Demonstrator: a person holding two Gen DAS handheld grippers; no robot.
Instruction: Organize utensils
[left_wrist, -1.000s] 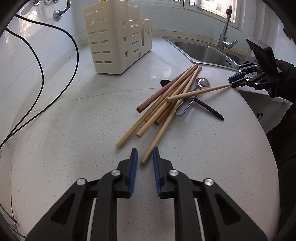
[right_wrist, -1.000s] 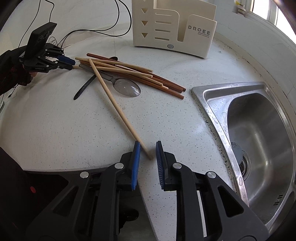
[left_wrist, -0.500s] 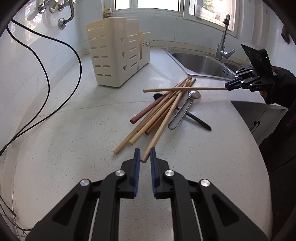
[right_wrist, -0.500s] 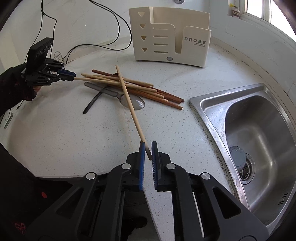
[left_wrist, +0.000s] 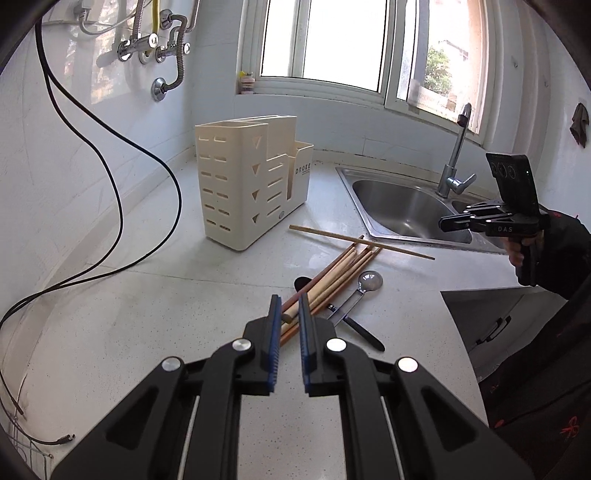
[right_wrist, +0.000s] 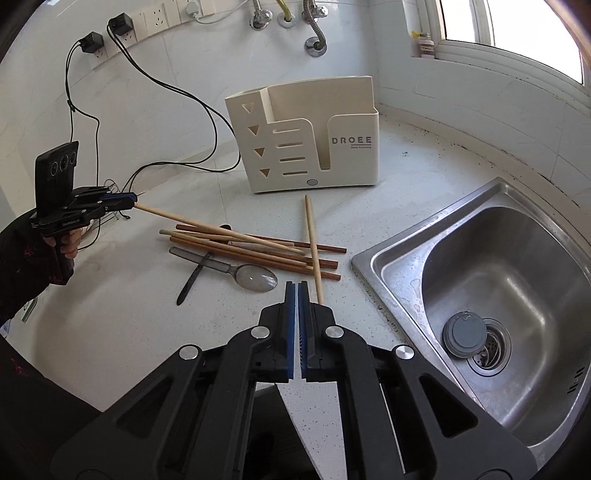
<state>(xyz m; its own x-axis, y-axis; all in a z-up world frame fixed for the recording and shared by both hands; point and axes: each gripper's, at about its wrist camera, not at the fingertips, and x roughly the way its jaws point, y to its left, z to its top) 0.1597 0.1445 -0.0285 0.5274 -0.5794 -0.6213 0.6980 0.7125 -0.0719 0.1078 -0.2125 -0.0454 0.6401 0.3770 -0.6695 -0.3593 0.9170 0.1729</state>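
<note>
My left gripper (left_wrist: 287, 298) is shut on the near end of a light wooden chopstick (right_wrist: 221, 232). That end is raised off the counter while its far tip rests on the pile of chopsticks (right_wrist: 258, 254). My right gripper (right_wrist: 296, 285) is shut with nothing between its pads. A second light chopstick (right_wrist: 313, 243) lies free just to the right of its fingers, across the pile's ends. A metal spoon (right_wrist: 256, 277) and a black utensil (right_wrist: 188, 282) lie by the pile. The cream slotted organizer (right_wrist: 306, 147) stands behind them.
A steel sink (right_wrist: 498, 277) with a faucet (left_wrist: 456, 162) lies to the right of the pile. Black cables (left_wrist: 122, 206) trail over the counter's left side and up to wall sockets. The counter's front edge drops off near the right gripper.
Both grippers have risen. The left one has lifted its chopstick's end. The right one's jaws have closed fully, and the chopstick that was between them now lies loose beside them.
</note>
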